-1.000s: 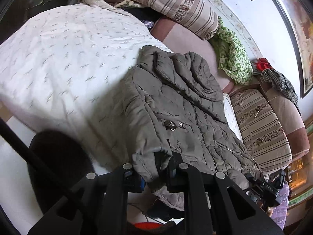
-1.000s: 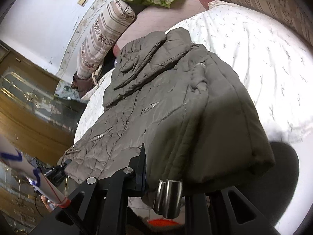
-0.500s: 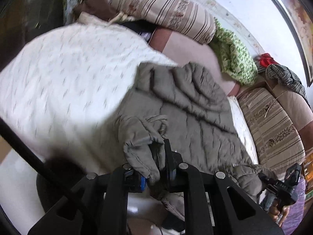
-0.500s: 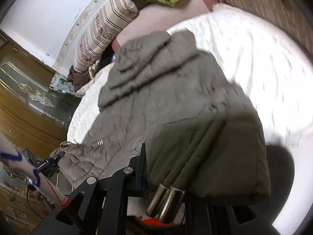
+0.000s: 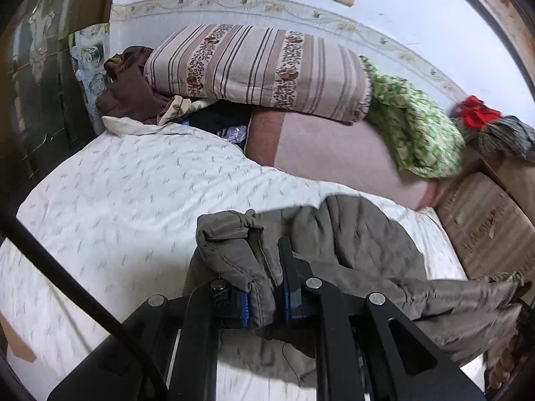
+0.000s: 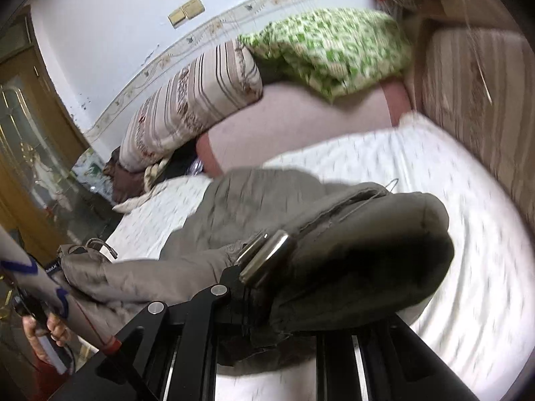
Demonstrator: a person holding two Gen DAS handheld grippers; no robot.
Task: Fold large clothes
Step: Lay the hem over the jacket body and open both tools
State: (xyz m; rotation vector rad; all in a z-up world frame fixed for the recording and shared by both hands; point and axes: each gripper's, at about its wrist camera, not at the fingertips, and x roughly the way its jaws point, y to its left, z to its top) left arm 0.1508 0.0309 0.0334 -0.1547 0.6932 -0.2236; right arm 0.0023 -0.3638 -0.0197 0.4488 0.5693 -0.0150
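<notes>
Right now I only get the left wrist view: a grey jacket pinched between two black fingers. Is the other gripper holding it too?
Observer: Yes. The right gripper is shut on a thick, bunched fold of the jacket.
Operator: Anything odd on that fold?
Observer: A shiny metal piece lies against it, just above the fingers.
Operator: Can you see who is doing this?
Observer: Only a hand, low at the left edge of the right wrist view, gripping a handle.
</notes>
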